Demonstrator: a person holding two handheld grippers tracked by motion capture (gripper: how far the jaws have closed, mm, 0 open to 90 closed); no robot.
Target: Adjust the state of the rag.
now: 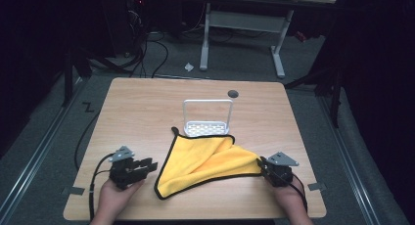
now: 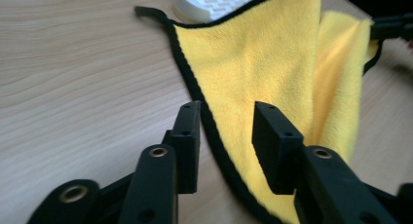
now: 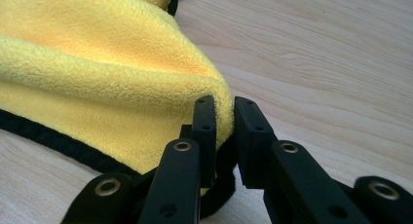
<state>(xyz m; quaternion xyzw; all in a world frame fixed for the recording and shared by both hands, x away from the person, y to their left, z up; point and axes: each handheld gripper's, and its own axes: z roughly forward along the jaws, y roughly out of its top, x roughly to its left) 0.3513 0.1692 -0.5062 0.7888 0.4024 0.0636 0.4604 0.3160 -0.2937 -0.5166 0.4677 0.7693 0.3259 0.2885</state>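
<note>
Seen from above: a wooden table carrying a yellow cloth with black edging, folded loosely and spread near the front middle. Far corner of the cloth draped over a small white rack standing just behind it. Right gripper at the cloth's right corner, fingers clamped on the yellow fabric. Left gripper just left of the cloth, fingers spread apart, empty, straddling the black hem above the table.
</note>
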